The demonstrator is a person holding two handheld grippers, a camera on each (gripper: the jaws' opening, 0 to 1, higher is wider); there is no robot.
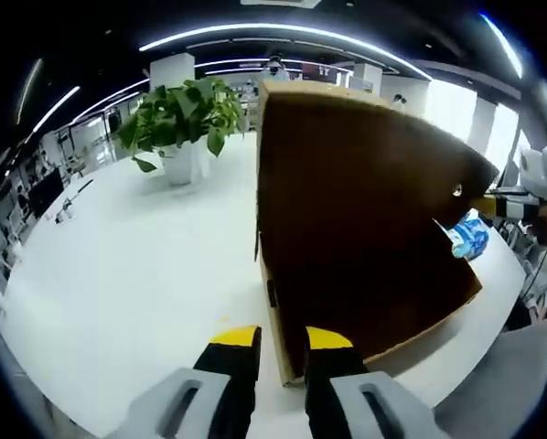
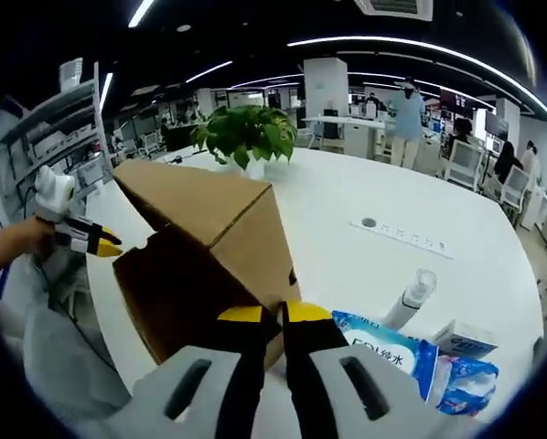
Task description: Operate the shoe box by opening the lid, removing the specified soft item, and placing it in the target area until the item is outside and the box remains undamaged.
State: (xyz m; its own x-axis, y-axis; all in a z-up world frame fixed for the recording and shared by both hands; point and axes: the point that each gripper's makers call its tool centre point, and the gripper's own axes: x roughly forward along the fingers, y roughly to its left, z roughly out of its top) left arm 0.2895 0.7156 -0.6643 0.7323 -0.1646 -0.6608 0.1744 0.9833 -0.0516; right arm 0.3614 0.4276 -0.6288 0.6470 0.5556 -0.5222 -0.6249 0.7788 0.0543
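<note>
Both tools, the left (image 1: 280, 352) and right (image 2: 272, 322), were clamped on the cardboard shoe box (image 2: 200, 247), raising its lid on the white table (image 1: 136, 265)

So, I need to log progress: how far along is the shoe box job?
Done: nothing finished yet. In hand: the lid of the shoe box stands tilted up, with the left claw and right claw each at a cardboard edge. Left: opening it fully, lifting the soft item out and setting it on the white table.
</note>
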